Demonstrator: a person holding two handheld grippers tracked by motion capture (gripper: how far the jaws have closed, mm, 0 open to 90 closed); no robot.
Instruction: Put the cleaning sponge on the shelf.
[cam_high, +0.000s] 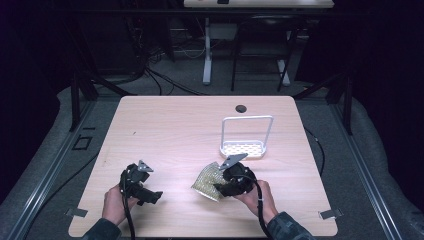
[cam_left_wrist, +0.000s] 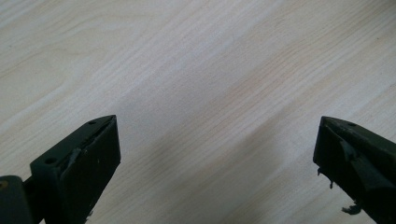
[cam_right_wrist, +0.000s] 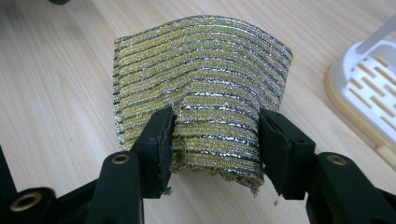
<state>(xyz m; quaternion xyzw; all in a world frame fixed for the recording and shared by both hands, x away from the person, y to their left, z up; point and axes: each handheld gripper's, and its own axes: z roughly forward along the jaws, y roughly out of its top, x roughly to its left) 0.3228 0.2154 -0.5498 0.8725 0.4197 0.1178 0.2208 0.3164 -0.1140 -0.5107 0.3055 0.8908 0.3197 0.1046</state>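
Note:
A gold-and-silver striped scouring pad (cam_high: 206, 181) (cam_right_wrist: 201, 79) stands bent on the wooden table (cam_high: 165, 130), near the front right. My right gripper (cam_high: 219, 188) (cam_right_wrist: 215, 133) is shut on the pad's near edge. The jaws press both sides of it, so the pad bulges up between them. At the front left, my left gripper (cam_high: 150, 195) (cam_left_wrist: 217, 149) hangs open over bare wood with nothing between its jaws. A hand holds each gripper from the table's front edge.
A white slotted drain tray with a tall wire frame (cam_high: 247, 145) (cam_right_wrist: 369, 88) stands just behind the pad, to the right of centre. A dark cable hole (cam_high: 241, 108) sits near the table's far edge. Desk legs and cables lie on the floor beyond.

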